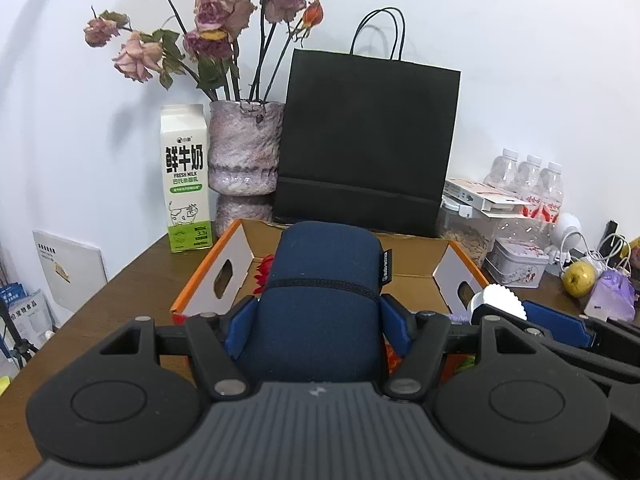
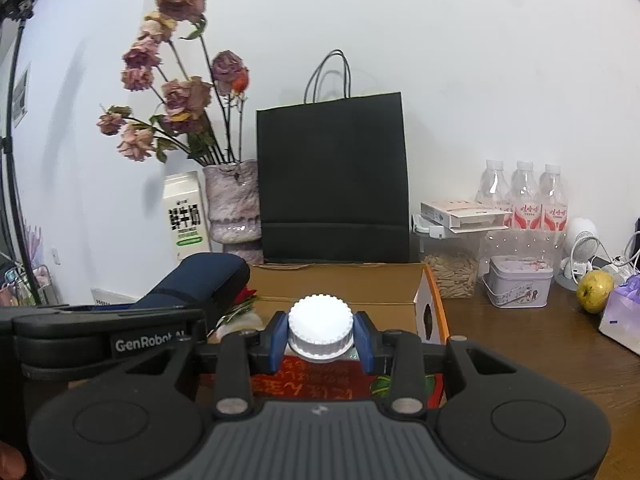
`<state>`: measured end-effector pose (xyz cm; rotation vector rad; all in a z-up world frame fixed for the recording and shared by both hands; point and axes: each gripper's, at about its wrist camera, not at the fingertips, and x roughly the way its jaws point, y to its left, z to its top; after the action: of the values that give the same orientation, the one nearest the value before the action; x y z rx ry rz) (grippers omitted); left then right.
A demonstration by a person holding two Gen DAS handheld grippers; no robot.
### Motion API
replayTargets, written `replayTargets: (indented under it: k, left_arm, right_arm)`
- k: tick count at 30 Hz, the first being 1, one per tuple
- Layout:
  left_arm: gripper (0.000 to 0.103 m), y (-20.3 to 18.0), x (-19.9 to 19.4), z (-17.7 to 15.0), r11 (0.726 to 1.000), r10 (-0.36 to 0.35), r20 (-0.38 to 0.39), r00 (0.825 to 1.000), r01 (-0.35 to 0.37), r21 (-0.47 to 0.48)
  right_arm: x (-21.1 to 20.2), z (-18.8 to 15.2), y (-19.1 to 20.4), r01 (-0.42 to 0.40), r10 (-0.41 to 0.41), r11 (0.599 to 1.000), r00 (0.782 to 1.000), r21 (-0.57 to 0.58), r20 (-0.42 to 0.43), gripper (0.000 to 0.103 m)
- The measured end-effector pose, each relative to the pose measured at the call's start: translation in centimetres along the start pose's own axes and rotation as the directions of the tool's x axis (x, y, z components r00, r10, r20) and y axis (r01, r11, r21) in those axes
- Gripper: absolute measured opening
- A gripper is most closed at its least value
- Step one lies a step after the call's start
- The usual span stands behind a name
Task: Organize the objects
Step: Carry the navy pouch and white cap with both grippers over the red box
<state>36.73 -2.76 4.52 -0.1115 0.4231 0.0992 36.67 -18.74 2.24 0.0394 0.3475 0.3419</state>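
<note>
Table [image 2: 520,344]: brown wood | wall [image 2: 440,40]: white | box [image 2: 340,280]: cardboard, open

Bright even light, soft wall shadows, fisheye-bent dark corners, sharp
</note>
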Motion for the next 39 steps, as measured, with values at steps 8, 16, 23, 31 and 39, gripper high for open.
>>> replayTargets:
  k: [8, 16, 23, 31, 39]
  left_arm:
    - [0.067, -0.1, 2.9, 0.9, 1.0, 0.003, -0.016, 1.0, -0.003, -0.012]
    - [0.067, -0.1, 5.0, 1.9, 1.0, 0.007, -0.012, 1.0, -0.007, -0.014]
    - [0.067, -0.5, 7.4, 2.9, 1.0, 0.003, -0.014, 1.0, -0.003, -0.008]
    - [0.067, -0.9, 9.6, 3.6, 1.0, -0.002, -0.017, 1.0, 0.002, 0.003]
    - [0.067, -0.9, 11.5, 4.0, 1.0, -0.005, -0.025, 1.0, 0.005, 0.004]
  right_arm:
    - [3.2, 1.1, -1.0, -0.001, 0.001, 1.0, 1.0, 0.013, -0.002, 0.034]
    - [5.7, 2.1, -1.3, -0.001, 0.001, 1.0, 1.0, 0.004, 0.0, 0.034]
    - [7.6, 2.8, -1.8, 0.007, -0.007, 1.0, 1.0, -0.002, 0.003, 0.034]
    - [9.7, 3.3, -2.6, 0.025, -0.025, 1.0, 1.0, -0.005, -0.005, 0.034]
    - [11.7, 3.4, -3.1, 0.032, -0.032, 0.999, 0.999, 0.0, -0.022, 0.034]
